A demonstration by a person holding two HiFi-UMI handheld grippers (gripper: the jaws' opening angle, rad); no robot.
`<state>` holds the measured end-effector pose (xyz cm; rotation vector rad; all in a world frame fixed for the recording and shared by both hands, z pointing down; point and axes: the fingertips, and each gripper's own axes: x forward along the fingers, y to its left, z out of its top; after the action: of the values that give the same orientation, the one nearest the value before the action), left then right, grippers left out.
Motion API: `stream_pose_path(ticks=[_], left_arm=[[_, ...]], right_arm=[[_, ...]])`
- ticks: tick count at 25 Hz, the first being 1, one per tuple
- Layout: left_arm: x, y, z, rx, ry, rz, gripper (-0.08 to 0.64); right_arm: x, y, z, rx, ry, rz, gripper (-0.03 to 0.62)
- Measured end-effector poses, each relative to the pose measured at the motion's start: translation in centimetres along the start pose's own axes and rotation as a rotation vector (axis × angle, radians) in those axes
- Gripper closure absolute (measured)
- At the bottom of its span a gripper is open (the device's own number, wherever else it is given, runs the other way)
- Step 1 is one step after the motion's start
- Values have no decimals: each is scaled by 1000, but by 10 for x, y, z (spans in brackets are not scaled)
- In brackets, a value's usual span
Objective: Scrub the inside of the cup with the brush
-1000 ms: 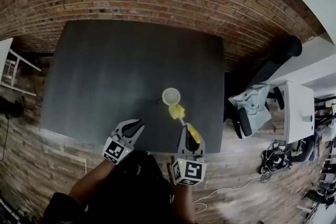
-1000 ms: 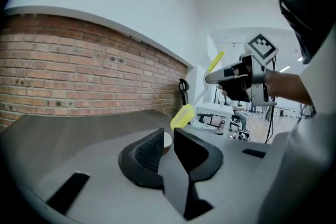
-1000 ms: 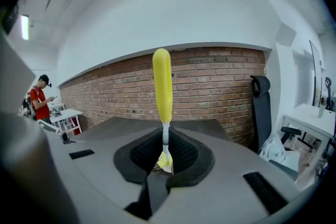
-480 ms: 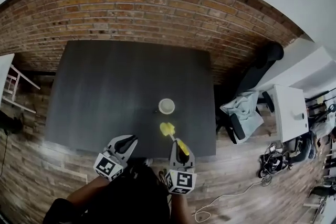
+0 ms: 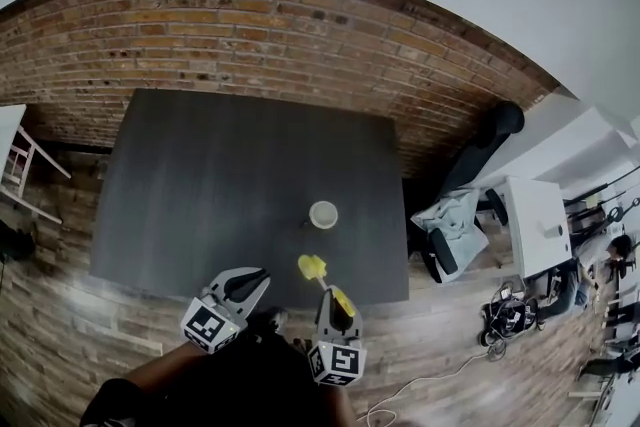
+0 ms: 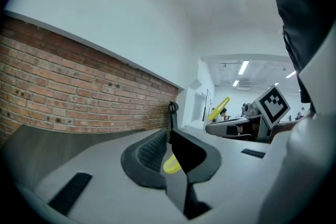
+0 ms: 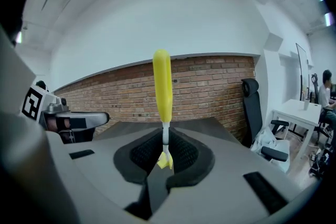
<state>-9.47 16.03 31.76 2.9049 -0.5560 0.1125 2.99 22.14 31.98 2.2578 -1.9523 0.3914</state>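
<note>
The small white cup [image 5: 323, 214] stands upright on the dark table [image 5: 200, 175], right of its middle. My right gripper [image 5: 337, 311] is off the near edge, shut on the yellow brush [image 5: 314, 267]; its head points toward the cup, a short way from it. In the right gripper view the brush [image 7: 162, 86] stands straight up from between the pads [image 7: 181, 152]. My left gripper [image 5: 245, 286] hovers left of it over the table's near edge. Its jaws are closing and look pressed together [image 6: 170, 155], with nothing gripped; a yellow sliver shows past them.
A brick wall [image 5: 250, 25] runs behind the table. An office chair [image 5: 455, 225] and a white desk [image 5: 535, 225] stand to the right, with cables [image 5: 520, 300] on the wooden floor. A white frame [image 5: 20, 165] stands at the far left.
Both grippers have drawn back from the cup to the table's near edge, taking the brush with them. The left jaws have come together. The head view now shows more wall.
</note>
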Motion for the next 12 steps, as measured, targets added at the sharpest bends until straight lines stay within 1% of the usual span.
stream_pose_path(ticks=[5,9,12], left_arm=[[-11,4,4,24,-10,8,505],[-5,8,3,25,6,6,506],[1,11,7,42,3,1,506]], right_arm=[[-5,22,8,-7,-33,9,541],[1,26,11,-7,-34,2,541],[6,28,13,-12,-38,6,541]])
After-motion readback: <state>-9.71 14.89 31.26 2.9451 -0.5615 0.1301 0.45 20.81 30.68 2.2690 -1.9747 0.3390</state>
